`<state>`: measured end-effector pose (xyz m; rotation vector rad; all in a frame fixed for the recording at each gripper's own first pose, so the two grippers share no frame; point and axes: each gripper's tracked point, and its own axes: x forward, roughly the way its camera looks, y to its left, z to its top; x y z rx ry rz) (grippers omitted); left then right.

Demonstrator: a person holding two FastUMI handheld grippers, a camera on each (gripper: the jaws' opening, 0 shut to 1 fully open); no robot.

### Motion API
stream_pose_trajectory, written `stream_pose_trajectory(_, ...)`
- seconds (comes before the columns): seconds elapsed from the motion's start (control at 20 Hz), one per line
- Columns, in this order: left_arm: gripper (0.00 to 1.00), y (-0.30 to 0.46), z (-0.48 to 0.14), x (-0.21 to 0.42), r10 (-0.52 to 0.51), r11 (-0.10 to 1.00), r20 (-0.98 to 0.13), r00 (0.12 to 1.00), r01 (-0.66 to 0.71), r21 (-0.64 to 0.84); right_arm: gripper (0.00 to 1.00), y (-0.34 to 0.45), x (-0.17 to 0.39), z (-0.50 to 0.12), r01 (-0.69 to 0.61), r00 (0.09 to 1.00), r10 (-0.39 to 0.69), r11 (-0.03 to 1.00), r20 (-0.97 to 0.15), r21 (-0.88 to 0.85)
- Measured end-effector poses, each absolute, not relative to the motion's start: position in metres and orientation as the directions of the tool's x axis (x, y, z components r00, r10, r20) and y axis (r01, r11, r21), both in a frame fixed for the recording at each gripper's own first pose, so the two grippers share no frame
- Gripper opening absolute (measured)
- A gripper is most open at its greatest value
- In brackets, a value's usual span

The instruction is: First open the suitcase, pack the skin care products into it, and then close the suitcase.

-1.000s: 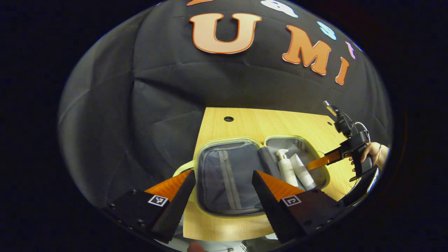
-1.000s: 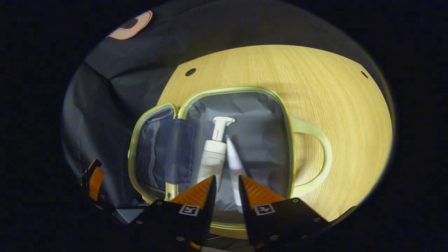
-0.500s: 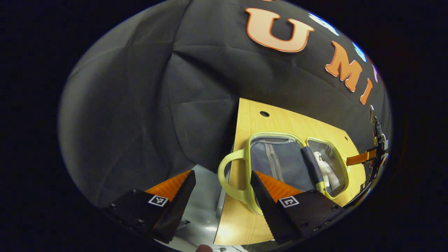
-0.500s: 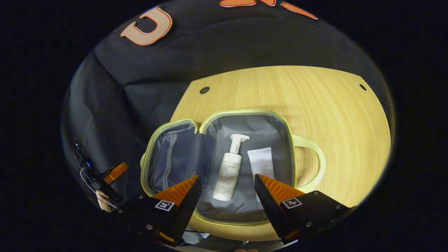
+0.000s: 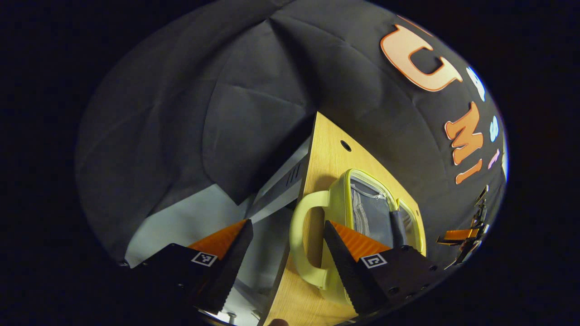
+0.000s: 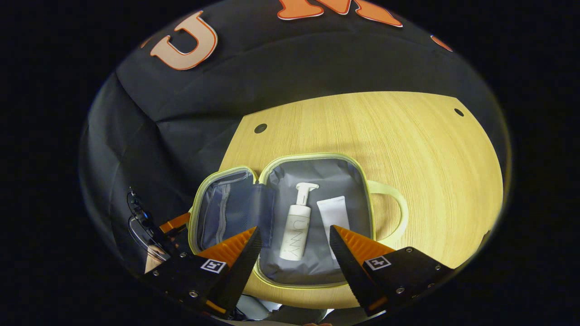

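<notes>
The suitcase [image 6: 317,271], yellow-green trimmed with grey lining, lies open on the wooden table [image 6: 408,136]. Its right half holds a white pump bottle [image 6: 297,219] and a white tube [image 6: 332,213] lying flat side by side. My right gripper [image 6: 295,227] hovers open above that half, holding nothing. My left gripper [image 5: 286,222] is open at the table's left edge, and the handle [image 5: 301,240] of the suitcase lid [image 5: 369,213] shows between its fingers. The left gripper's orange finger [image 6: 174,222] appears beside the lid. The right gripper [image 5: 457,235] shows far right.
The table has small round holes near its back corners [image 6: 260,128]. Beyond its left edge, a metal frame [image 5: 281,181] and pale floor [image 5: 181,222] lie below. A second handle [image 6: 394,213] sticks out on the suitcase's right side. A hand [image 6: 152,262] holds the left gripper.
My right gripper opened, released the tube beside the pump bottle and drew back. My left gripper swung left, from over the lid to the lid's handle at the table edge.
</notes>
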<state>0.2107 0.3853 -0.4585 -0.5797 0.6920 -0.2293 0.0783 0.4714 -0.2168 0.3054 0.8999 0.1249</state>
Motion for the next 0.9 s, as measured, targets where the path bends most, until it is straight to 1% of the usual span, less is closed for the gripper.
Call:
stream_pose_trajectory(0.1,0.98,0.381,-0.462,0.213,-0.414,0.793,-0.519,0.748,0.016,-0.610,0.96,0.466,0.079,-0.216,0.032,0.622,0.217,0.953,-0.752,0.302)
stream_pose_trajectory(0.25,0.94,0.370,-0.464,0.218,-0.451,0.756,-0.493,0.744,0.026,-0.654,0.96,0.462,0.078,-0.216,0.045,0.624,0.208,0.953,-0.753,0.301)
stream_pose_trajectory(0.3,0.75,0.370,-0.465,0.222,-0.444,0.756,-0.489,0.751,0.020,-0.654,0.96,0.461,0.078,-0.215,0.049,0.625,0.207,0.952,-0.753,0.302)
stream_pose_trajectory(0.4,0.37,0.375,-0.475,0.225,-0.394,0.774,-0.532,0.750,-0.042,-0.632,0.96,0.460,0.079,-0.215,0.049,0.626,0.209,0.951,-0.751,0.306)
stream_pose_trajectory(0.45,0.18,0.376,-0.469,0.222,-0.380,0.778,-0.549,0.745,-0.064,-0.625,0.96,0.459,0.080,-0.214,0.048,0.632,0.207,0.951,-0.747,0.304)
stream_pose_trajectory(0.5,0.14,0.376,-0.468,0.221,-0.375,0.790,-0.557,0.741,-0.059,-0.610,0.96,0.458,0.081,-0.214,0.043,0.637,0.207,0.952,-0.743,0.302)
stream_pose_trajectory(0.55,0.14,0.375,-0.462,0.220,-0.366,0.804,-0.560,0.743,-0.050,-0.592,0.96,0.455,0.082,-0.213,0.046,0.642,0.202,0.953,-0.740,0.300)
stream_pose_trajectory(0.6,0.10,0.372,-0.454,0.219,-0.363,0.820,-0.555,0.748,-0.027,-0.572,0.96,0.454,0.084,-0.212,0.045,0.651,0.198,0.954,-0.733,0.298)
stream_pose_trajectory(0.75,0.10,0.366,-0.427,0.218,-0.328,0.878,-0.562,0.759,0.025,-0.479,0.96,0.448,0.089,-0.207,0.043,0.675,0.195,0.952,-0.711,0.302)
stream_pose_trajectory(0.9,0.10,0.358,-0.382,0.216,-0.316,0.904,-0.542,0.779,0.074,-0.421,0.96,0.437,0.092,-0.195,0.041,0.702,0.191,0.951,-0.686,0.307)
